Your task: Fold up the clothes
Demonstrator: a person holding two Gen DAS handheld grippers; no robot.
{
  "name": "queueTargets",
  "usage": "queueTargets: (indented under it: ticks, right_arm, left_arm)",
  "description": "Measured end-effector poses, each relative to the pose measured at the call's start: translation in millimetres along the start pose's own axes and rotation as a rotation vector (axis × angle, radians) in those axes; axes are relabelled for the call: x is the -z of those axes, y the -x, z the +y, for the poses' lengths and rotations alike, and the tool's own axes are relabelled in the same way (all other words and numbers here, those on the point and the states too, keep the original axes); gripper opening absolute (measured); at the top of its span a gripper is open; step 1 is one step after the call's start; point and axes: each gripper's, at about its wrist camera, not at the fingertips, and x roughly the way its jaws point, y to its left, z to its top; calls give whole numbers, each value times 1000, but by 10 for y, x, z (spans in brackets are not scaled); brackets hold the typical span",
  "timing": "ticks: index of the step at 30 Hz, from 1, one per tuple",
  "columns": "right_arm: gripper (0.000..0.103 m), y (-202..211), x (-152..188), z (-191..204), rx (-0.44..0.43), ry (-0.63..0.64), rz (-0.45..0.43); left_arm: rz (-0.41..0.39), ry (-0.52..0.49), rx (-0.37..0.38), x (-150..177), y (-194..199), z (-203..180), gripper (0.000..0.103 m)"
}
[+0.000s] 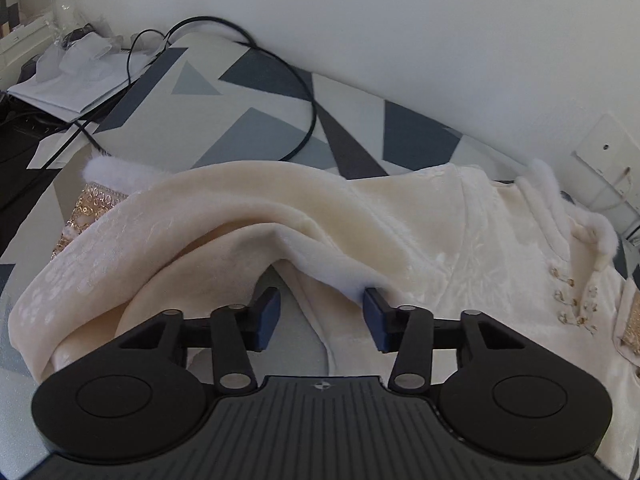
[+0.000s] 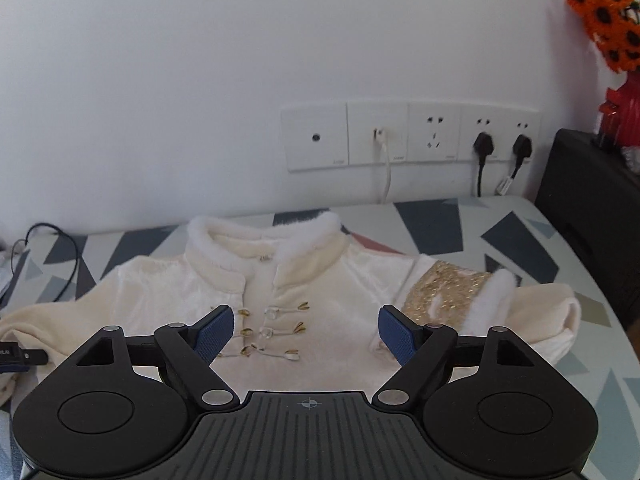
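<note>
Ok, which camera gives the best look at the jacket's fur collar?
The right wrist view: the fur collar faces the camera, centred above the knot buttons. The left wrist view shows it only side-on near the right edge.

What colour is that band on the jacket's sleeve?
Gold, sequinned band beside a white fur cuff; clearest in the right wrist view.

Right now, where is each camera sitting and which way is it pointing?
Left wrist: rides the left gripper, low over the cream jacket, facing its folded sleeve and the black cable; only its own open fingers show.
Right wrist: rides the right gripper, facing the jacket's collar and the wall sockets; own open fingers only.
Shared: the jacket and patterned table.
</note>
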Motion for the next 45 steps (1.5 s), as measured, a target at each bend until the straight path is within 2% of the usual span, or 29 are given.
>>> queueTargets:
  ticks: [3, 6, 8, 11, 13, 15, 17, 26, 29, 31, 33, 35, 37, 39, 41, 42, 44, 45]
  right_arm:
    - [90, -513, 52, 207, 15, 51, 69]
    - [90, -918, 69, 315, 26, 72, 113]
    - [90, -1112, 69, 355, 15, 73, 130]
    - [100, -1287, 21, 436, -8, 85, 113]
    - [98, -1385, -28, 500, -21, 99, 99]
    - [102, -1482, -77, 564, -33, 113, 84]
    - [102, -1555, -117, 638, -46, 121, 62]
    - [102, -1699, -227, 1216, -149, 209, 21]
    - [102, -1693, -242, 1361, -155, 233, 16]
    - [102, -1630, -247, 1403, -166, 246, 1]
    - [100, -1410, -242, 1313, -203, 244, -42]
    - [99, -1086, -232, 1127, -250, 228, -102]
    - [99, -742, -224, 852, -253, 198, -164]
    - [98, -415, -216, 505, -218, 144, -227]
    - [97, -219, -257, 163, -118, 109, -286]
    - [98, -175, -273, 34, -56, 111, -304]
    - [95, -212, -310, -273, 12, 111, -262]
    - [88, -277, -319, -377, 23, 96, -224]
  left_arm:
    - [-40, 33, -48, -19, -53, 7, 37]
    - [-69, 71, -90, -50, -87, 12, 17]
    - [-90, 121, -98, -88, -107, 50, 11]
    - [-110, 166, -114, -134, -135, 87, 11]
    - [-122, 183, -125, -159, -152, 106, 11]
    - [-134, 176, -136, -172, -167, 116, 11]
    - [-140, 182, -147, -184, -168, 154, 11]
    - [-119, 157, -216, -241, -111, 365, 11]
    - [-112, 149, -239, -259, -91, 435, 12]
    - [-107, 143, -254, -272, -78, 482, 17]
    - [-102, 112, -221, -276, -2, 441, 27]
    - [-127, 68, -169, -253, 146, 346, 55]
    - [-163, 16, -123, -211, 313, 234, 69]
    - [-183, -36, -48, -167, 453, 100, 72]
    - [-175, -82, 32, -115, 511, -31, 84]
    - [-161, -108, 69, -81, 513, -108, 86]
    - [-128, -167, 108, 13, 455, -280, 89]
    - [-110, -199, 107, 70, 405, -369, 89]
